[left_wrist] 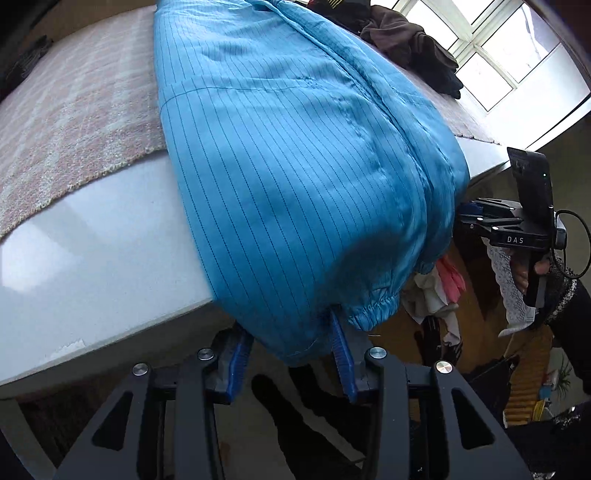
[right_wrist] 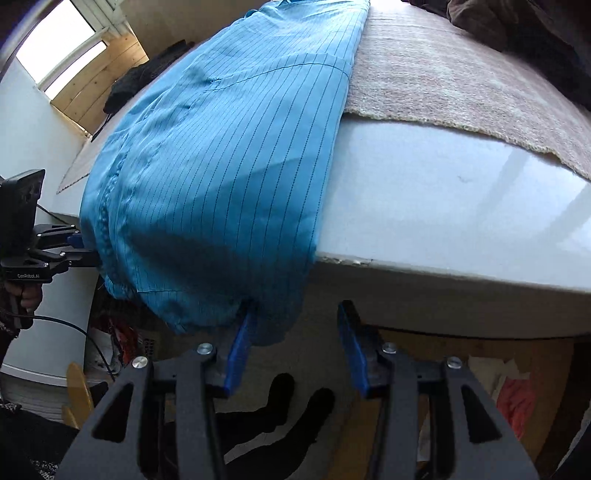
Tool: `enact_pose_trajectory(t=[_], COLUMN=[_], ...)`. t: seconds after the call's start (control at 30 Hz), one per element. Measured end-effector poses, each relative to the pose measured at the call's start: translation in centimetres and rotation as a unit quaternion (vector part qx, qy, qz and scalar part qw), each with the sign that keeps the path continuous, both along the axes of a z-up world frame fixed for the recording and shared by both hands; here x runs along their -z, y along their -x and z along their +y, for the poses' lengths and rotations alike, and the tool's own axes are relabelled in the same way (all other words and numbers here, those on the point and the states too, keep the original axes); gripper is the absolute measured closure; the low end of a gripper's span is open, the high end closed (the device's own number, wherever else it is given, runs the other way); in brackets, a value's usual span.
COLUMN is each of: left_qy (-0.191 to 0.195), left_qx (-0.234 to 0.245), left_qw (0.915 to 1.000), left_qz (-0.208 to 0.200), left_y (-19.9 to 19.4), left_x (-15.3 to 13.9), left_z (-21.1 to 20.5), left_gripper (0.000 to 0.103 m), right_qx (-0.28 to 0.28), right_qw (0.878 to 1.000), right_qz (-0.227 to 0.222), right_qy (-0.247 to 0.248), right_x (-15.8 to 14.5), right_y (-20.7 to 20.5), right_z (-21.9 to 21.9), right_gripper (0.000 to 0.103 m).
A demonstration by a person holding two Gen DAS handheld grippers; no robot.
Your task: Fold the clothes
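Both grippers [left_wrist: 291, 354] [right_wrist: 295, 347], fingers [left_wrist: 341, 354] apart.

We stood in a home: a white table [left_wrist: 92, 236] under a pink rug [left_wrist: 74, 110], a window [left_wrist: 491, 48] beyond it, clothes piled [left_wrist: 436, 291] beside it

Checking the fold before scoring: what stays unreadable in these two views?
- Left wrist: blue garment far end, cut by the top edge.
- Left wrist: right gripper fingertips, hidden behind the cloth.
- Right wrist: dark clothes, cut by the frame corner.
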State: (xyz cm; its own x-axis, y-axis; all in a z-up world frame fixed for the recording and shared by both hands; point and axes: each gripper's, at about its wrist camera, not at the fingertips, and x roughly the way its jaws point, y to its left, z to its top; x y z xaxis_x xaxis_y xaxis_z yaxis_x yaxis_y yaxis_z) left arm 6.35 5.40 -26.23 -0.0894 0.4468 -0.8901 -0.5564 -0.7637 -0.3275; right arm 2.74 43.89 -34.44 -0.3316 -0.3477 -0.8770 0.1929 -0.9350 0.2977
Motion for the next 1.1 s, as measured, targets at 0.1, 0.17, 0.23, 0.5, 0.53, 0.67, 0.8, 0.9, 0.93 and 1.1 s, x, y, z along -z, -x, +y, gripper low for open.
enact_pose_trajectory(t=[0.1,0.17,0.23,0.5,0.53,0.67,0.8,0.9,0.93,1.1], left_qy=[0.001,-0.004,-0.006,-0.048,-0.055,-0.067,-0.112,-0.153,-0.166,-0.232], left_qx=[0.002,0.002,0.005,0.010,0.010,0.035,0.031,0.029,0.027,0.018], left_qw=[1.0000,1.0000,1.0000,0.9987,0.9982,0.9971,0.9929,0.9872,0.9850,0.9713], left_qz=[0.003,-0.001,0.001,-0.013,-0.018,-0.008,-0.023,-0.035,-0.038,-0.050], left_y=[0.2,0.3,0.3,0.5,0.5,-0.1,-0.2,-0.3,-0.2,1.6], left_x=[0.2,0.4,0.4,-0.3,-0.5,-2.3,-4.5,-6.4,-7.0,-11.1], left_z=[0.6,0.8,0.9,0.2,0.1,-0.2,-1.0,-1.5,-1.7,-2.2], left_gripper=[0.064,0.064,0.064,0.097,0.098,0.099,0.099,0.100,0.100,0.100], right_qx=[-0.017,-0.028,-0.040,-0.074,-0.081,-0.088,-0.069,-0.050,-0.044,-0.027], right_qw=[1.000,0.999,0.998,0.996,0.995,0.993,0.987,0.980,0.976,0.956], right_qz=[-0.003,-0.006,-0.004,0.003,0.004,0.006,0.026,0.047,0.055,0.098], right_qy=[0.012,0.027,0.038,0.054,0.054,0.075,0.142,0.189,0.206,0.275], right_x=[0.5,0.7,0.8,0.2,-0.3,-2.4,-5.8,-8.4,-9.3,-14.3], right_y=[0.9,1.1,1.1,0.8,0.3,-1.4,-2.2,-2.8,-2.9,-2.2], right_z=[0.0,0.1,0.1,-0.5,-0.4,0.1,0.7,1.1,1.4,1.7], right_gripper=[0.058,0.058,0.058,0.096,0.099,0.099,0.099,0.099,0.099,0.099])
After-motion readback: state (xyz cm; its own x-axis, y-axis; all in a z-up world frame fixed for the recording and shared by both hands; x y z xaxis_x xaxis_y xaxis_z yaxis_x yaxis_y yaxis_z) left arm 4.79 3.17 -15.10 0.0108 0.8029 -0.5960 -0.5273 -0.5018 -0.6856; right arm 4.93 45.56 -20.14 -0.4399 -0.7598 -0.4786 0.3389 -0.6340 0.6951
